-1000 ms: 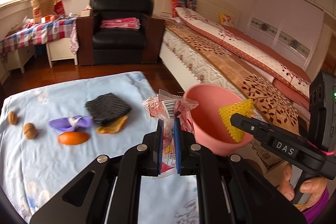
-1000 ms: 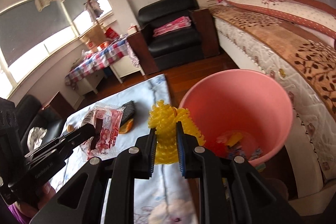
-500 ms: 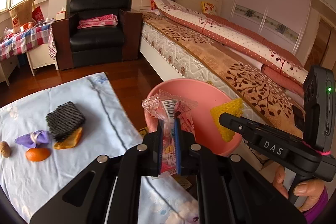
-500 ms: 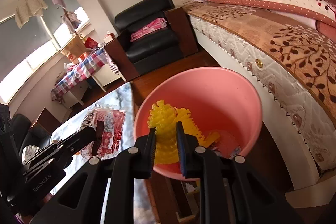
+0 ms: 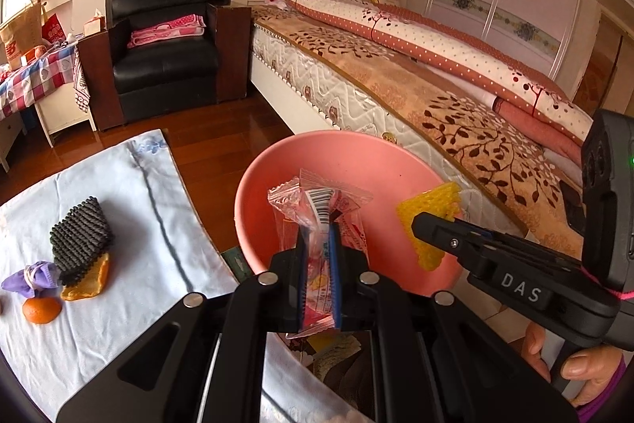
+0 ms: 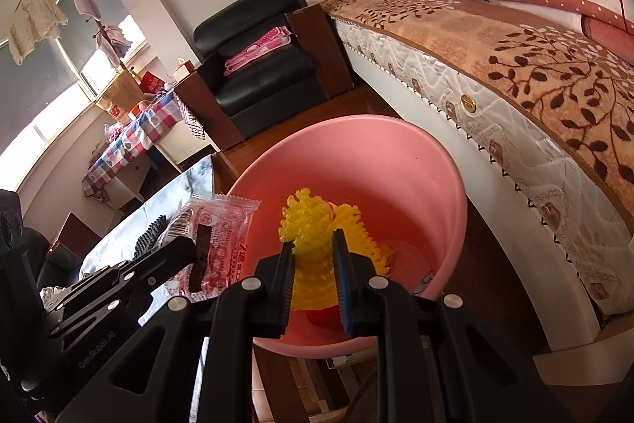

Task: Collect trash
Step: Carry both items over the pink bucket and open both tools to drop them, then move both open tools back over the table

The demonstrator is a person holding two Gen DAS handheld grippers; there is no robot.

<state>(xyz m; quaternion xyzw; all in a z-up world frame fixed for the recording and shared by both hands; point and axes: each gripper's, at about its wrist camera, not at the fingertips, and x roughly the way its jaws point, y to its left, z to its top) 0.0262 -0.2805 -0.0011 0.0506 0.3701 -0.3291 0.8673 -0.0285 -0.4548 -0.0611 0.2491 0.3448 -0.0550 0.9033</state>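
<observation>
My left gripper [image 5: 317, 236] is shut on a clear plastic snack wrapper [image 5: 321, 209] with red print and holds it over the near rim of the pink bucket [image 5: 277, 169]. My right gripper [image 6: 315, 248] holds a yellow foam fruit net [image 6: 313, 224] over the pink bucket [image 6: 396, 153]; its jaws stand a little apart around the net. The right gripper also shows in the left wrist view [image 5: 420, 224] with the yellow net [image 5: 428, 217]. The left gripper and wrapper [image 6: 222, 236] show at the left of the right wrist view. Some trash lies in the bucket's bottom.
On the table's light blue cloth [image 5: 138, 205] lie a black foam net [image 5: 81, 228], an orange peel [image 5: 85, 280], a tangerine [image 5: 41, 310] and a purple wrapper [image 5: 29, 276]. A bed [image 5: 436, 86] runs behind the bucket, a black armchair [image 5: 166, 46] farther back.
Both grippers have moved right from the table until they are over the bucket, each carrying its piece. The right gripper's jaws have widened slightly around the yellow net.
</observation>
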